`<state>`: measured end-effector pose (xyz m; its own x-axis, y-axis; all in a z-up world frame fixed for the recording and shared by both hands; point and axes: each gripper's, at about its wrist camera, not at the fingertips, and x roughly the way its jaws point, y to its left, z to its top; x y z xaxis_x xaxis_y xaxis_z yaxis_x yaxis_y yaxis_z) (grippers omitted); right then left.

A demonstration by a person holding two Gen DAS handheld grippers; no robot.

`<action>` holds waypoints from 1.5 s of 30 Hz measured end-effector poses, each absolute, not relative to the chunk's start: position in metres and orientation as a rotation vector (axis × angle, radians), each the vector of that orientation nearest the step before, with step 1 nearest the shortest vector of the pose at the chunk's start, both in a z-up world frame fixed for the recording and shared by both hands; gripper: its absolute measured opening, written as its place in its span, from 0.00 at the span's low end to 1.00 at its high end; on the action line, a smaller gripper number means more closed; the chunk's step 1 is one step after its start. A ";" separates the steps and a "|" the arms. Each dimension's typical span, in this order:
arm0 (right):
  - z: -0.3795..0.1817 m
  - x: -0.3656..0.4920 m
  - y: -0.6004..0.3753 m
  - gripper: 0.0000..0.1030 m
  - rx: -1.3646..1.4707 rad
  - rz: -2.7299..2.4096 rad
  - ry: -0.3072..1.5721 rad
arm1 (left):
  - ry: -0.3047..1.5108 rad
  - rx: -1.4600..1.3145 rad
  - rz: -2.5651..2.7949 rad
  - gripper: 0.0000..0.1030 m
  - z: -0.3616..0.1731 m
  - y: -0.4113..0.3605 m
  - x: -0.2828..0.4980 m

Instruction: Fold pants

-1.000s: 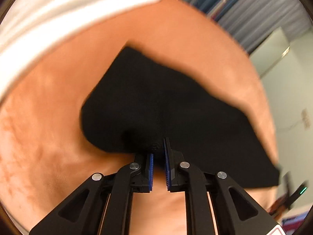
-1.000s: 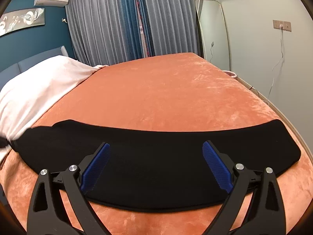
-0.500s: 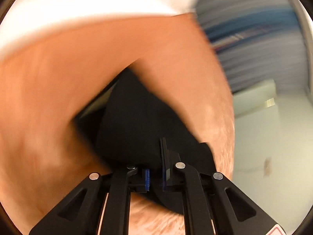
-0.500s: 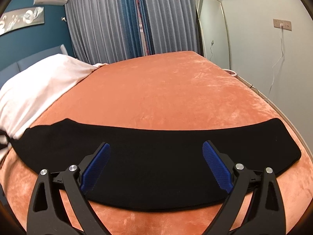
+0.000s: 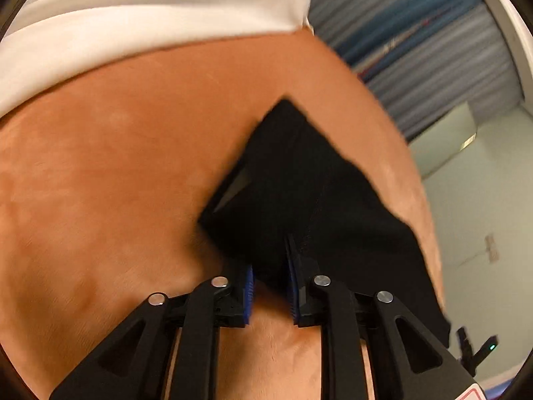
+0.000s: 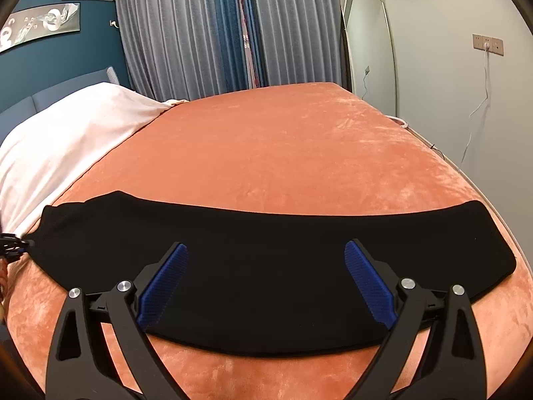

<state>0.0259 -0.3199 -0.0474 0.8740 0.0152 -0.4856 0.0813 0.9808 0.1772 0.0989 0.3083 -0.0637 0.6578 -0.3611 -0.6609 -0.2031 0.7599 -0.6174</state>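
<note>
The black pants [image 6: 266, 250] lie as a long folded strip across the orange bedspread [image 6: 283, 150]. My right gripper [image 6: 266, 260] is open and empty, its blue pads wide apart just above the strip's middle. In the left wrist view my left gripper [image 5: 269, 263] is shut on the end of the pants [image 5: 309, 193], which hangs lifted and folded over from the fingers. The left gripper also shows at the far left edge of the right wrist view [image 6: 11, 245], at the strip's left end.
A white duvet [image 6: 66, 133] covers the head of the bed on the left. Grey and blue curtains [image 6: 216, 33], a leaning mirror [image 6: 366, 50] and a wall with a socket and cable [image 6: 486, 46] stand beyond the bed's far and right edges.
My left gripper has lifted the pants' end and carried it to the right, so the strip looks shorter at its left end. My right gripper has stayed in place, open.
</note>
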 end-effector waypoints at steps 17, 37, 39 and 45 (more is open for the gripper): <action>-0.064 0.039 -0.301 0.73 0.159 0.060 0.646 | 0.930 -0.359 0.098 0.70 -0.008 0.209 0.155; -0.105 0.014 -0.558 0.71 0.391 -0.428 0.761 | 0.687 -0.134 0.133 0.81 0.035 0.040 0.064; -0.112 0.019 -0.561 0.58 0.364 -0.370 0.770 | 0.738 -0.161 0.057 0.81 0.021 0.009 0.056; -0.090 0.013 -0.564 0.17 0.317 -0.250 0.712 | 0.804 -0.153 -0.026 0.81 0.006 -0.051 0.050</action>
<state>0.0132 -0.5635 -0.0899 0.7305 -0.1165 -0.6729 0.3302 0.9227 0.1988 0.0495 -0.0515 0.0061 0.6940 -0.0812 -0.7153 -0.0349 0.9886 -0.1461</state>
